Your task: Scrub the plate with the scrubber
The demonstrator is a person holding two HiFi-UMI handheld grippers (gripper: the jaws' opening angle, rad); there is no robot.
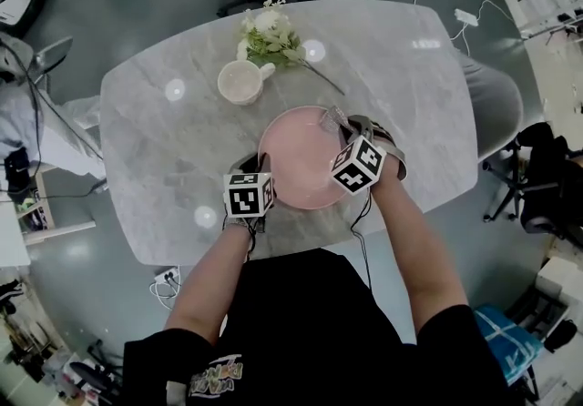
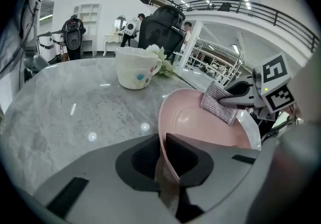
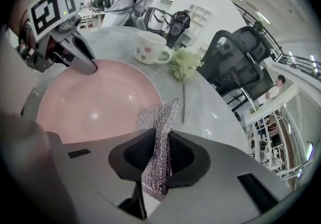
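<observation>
Head view is showing a pink plate (image 1: 301, 158) lying on the grey marble table (image 1: 164, 140), with the left gripper (image 1: 259, 164) at its left rim and the right gripper (image 1: 349, 126) at its far right rim. In the left gripper view, the left gripper (image 2: 165, 157) is clamping the plate (image 2: 210, 122) rim between closed jaws. In the right gripper view, the right gripper (image 3: 158, 155) is pinching a silver mesh scrubber (image 3: 158, 132) over the plate (image 3: 85, 102). The plate is carrying only the scrubber (image 2: 219, 103) at its far rim; actual contact is not being confirmed. A white mug (image 1: 240, 82) is standing beyond the plate, showing a pale interior, beside a white flower sprig (image 1: 271, 35). Marker cubes are covering both grippers' jaws from above.
</observation>
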